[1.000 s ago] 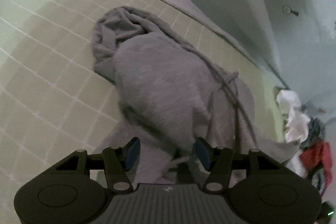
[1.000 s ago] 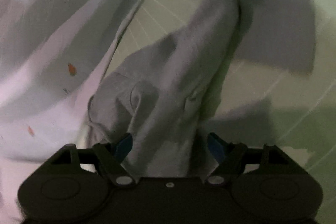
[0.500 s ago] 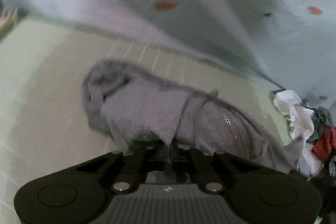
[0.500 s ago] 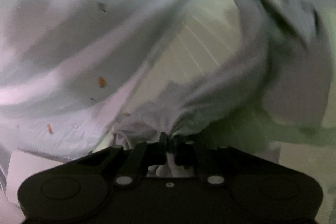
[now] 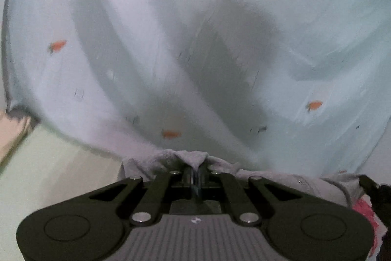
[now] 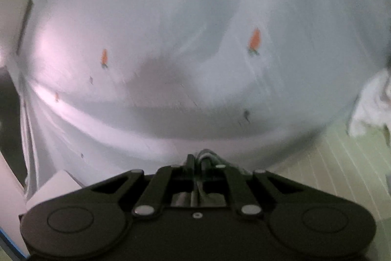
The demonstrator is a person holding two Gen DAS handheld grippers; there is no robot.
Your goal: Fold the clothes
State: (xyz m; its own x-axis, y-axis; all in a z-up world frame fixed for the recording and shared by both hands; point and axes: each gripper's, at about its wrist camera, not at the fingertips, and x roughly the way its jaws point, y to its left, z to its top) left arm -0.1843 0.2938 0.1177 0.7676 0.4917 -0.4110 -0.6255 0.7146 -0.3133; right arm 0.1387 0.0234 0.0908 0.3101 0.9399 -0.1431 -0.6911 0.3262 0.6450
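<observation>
My left gripper is shut on a bunched edge of the grey garment, which hangs below the jaws and trails to the right. My right gripper is shut on another pinch of the same grey garment; only a small tuft shows between its fingers. Both grippers are lifted and face the pale carrot-print sheet, which also fills the right wrist view. Most of the garment is hidden beneath the grippers.
The light green checked bed cover shows at lower left and at lower right. A white cloth lies on the cover at right. A red garment sits at the right edge. A white box corner is at lower left.
Both grippers closed on the grey garment and lifted it off the bed; the views tilted up from the cover to the carrot-print sheet.
</observation>
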